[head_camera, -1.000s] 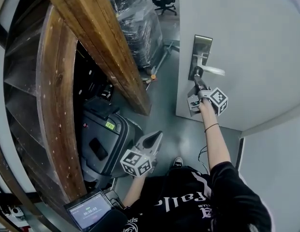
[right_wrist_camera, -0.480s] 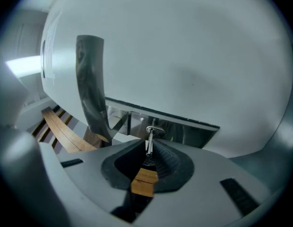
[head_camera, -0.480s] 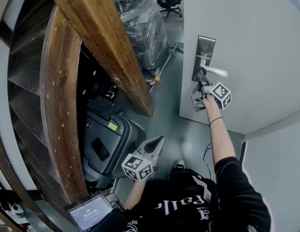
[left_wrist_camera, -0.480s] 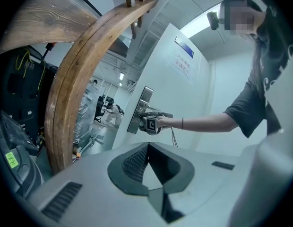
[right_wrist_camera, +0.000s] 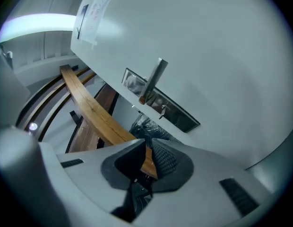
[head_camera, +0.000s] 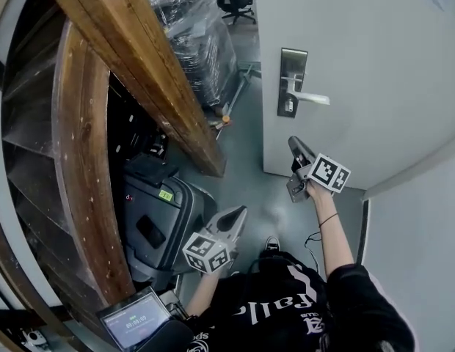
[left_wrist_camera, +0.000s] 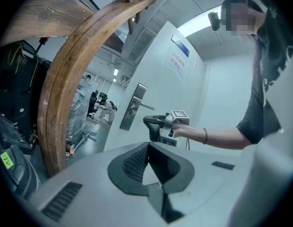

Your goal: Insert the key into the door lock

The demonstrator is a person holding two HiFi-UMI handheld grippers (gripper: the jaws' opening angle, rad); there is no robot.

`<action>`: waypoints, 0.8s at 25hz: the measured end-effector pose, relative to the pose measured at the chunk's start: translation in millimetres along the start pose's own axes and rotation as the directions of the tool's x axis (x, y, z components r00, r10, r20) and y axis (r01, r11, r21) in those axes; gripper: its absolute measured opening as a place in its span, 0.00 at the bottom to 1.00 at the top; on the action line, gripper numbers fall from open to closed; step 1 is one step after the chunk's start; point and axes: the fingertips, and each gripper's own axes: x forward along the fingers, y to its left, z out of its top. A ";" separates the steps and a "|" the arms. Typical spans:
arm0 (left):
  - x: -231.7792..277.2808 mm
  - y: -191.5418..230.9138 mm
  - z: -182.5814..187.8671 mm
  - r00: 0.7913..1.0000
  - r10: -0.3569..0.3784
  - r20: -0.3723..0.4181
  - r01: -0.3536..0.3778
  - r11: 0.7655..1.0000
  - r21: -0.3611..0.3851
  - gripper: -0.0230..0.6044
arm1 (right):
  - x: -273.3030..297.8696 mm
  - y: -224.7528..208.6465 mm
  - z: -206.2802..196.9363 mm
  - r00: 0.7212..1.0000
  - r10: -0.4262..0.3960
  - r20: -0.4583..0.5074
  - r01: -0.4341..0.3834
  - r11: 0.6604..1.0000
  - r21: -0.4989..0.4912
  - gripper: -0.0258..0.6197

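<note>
The white door point(head_camera: 374, 57) carries a steel lock plate point(head_camera: 292, 81) with a lever handle point(head_camera: 310, 97). A small key point(head_camera: 288, 108) sticks out of the lock below the handle; in the right gripper view the key point(right_wrist_camera: 163, 109) hangs from the plate point(right_wrist_camera: 177, 115). My right gripper point(head_camera: 295, 144) hovers a short way below the lock, apart from the door. Its jaws stand a narrow gap apart with nothing between them point(right_wrist_camera: 146, 144). My left gripper point(head_camera: 239, 212) hangs low by my body, shut and empty point(left_wrist_camera: 147, 146), looking toward the right gripper point(left_wrist_camera: 150, 122).
A thick curved wooden beam point(head_camera: 132, 72) runs along the left. Behind it sit a plastic-wrapped pallet load point(head_camera: 194, 31) and a dark wheeled case point(head_camera: 158, 218). A tablet screen point(head_camera: 132, 320) glows at bottom left. Grey floor point(head_camera: 246, 145) lies between beam and door.
My right gripper was at the lock under the handle; it has drawn back and down from the door, leaving the key in the lock. The left gripper stayed put.
</note>
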 end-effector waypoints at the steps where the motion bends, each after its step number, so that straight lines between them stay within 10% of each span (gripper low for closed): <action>1: -3.4 -2.0 -1.7 1.000 -0.012 -0.006 0.012 1.000 0.002 0.04 | -12.7 8.6 -8.1 1.000 0.003 -0.002 -0.003 1.000 -0.010 0.10; 7: -34.9 -11.7 -10.3 0.997 -0.079 -0.022 0.079 0.997 0.013 0.04 | -85.2 63.4 -77.6 0.998 -0.044 -0.054 0.035 0.986 -0.164 0.10; 20: -156.9 -39.9 -64.2 0.974 -0.214 -0.075 0.216 0.976 0.011 0.04 | -215.1 149.5 -259.2 0.989 -0.143 -0.045 0.139 0.987 -0.085 0.10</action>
